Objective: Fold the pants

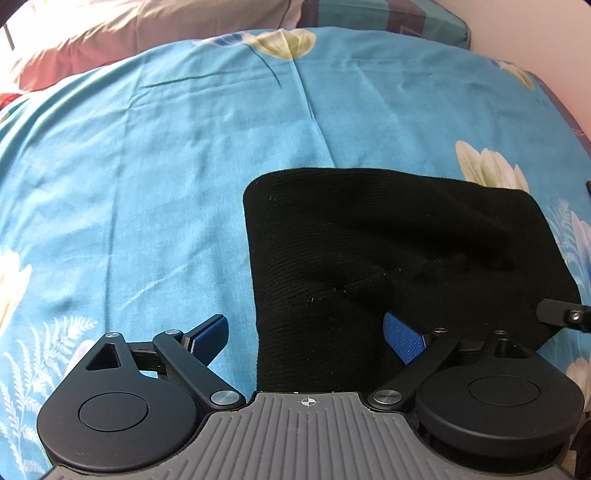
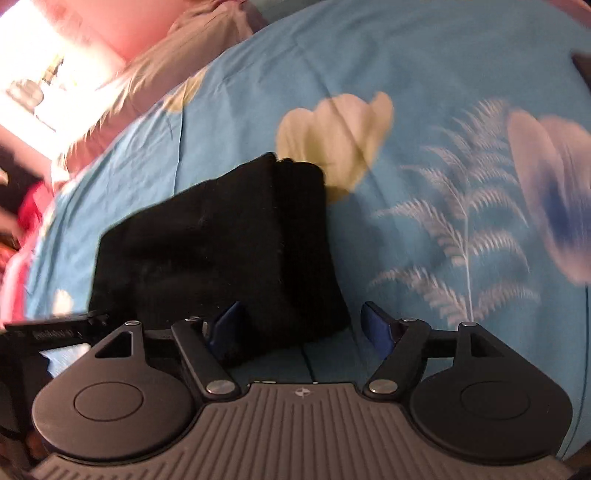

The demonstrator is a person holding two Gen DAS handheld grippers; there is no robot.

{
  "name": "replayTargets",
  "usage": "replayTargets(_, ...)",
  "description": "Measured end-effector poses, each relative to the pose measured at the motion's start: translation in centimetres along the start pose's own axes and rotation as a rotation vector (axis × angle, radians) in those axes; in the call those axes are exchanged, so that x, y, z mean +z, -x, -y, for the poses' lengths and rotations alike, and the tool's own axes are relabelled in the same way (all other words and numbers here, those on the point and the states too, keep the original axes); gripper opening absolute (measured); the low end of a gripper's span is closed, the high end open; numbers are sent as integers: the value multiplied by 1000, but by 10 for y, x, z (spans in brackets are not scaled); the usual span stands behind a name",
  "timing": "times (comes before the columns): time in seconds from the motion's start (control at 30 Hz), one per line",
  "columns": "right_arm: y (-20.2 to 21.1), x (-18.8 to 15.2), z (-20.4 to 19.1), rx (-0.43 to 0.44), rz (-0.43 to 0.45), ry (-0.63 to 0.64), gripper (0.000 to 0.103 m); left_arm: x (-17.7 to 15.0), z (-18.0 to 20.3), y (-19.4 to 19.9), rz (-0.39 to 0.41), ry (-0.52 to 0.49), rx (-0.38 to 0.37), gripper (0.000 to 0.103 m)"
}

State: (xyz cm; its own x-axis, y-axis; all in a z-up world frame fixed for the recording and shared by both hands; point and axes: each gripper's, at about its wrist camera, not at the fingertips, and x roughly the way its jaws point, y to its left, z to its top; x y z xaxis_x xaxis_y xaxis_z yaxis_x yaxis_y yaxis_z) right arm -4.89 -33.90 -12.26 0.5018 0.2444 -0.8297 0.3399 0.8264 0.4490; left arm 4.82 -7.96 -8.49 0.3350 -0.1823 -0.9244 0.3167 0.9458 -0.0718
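Observation:
The black pants [image 1: 388, 251] lie folded into a thick rectangle on the blue flowered bedsheet [image 1: 129, 184]. My left gripper [image 1: 306, 338] points down over the bundle's near left edge, open. One blue pad [image 1: 210, 338] hangs over the sheet and the other blue pad [image 1: 404, 338] over the cloth, neither pressing. In the right wrist view the pants [image 2: 221, 251] show a stacked folded edge at the far right. My right gripper [image 2: 302, 328] is open around the bundle's near right corner, its pads clear of the fabric. This view is motion-blurred.
Pink and beige pillows [image 1: 110, 37] and a teal patterned pillow [image 1: 388, 14] sit at the bed's far end. A pale wall [image 1: 554, 44] borders the right side. Part of my right gripper [image 1: 561, 314] shows at the pants' right edge, and my left gripper [image 2: 55, 332] appears at the left.

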Motion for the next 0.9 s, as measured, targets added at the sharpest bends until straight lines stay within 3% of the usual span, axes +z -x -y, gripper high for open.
replayTargets(0.2,-2,-5,-13,-51,13,56,77,-9,2,8,6,-1,21,103)
replayTargets(0.4,-9,-13,3,-14,12,-33,81,-24,1,17,12,-10,33,103)
replayTargets(0.9,2,-27,-2,-70,8,-18,82,-61,-7,36,4,5,48,103)
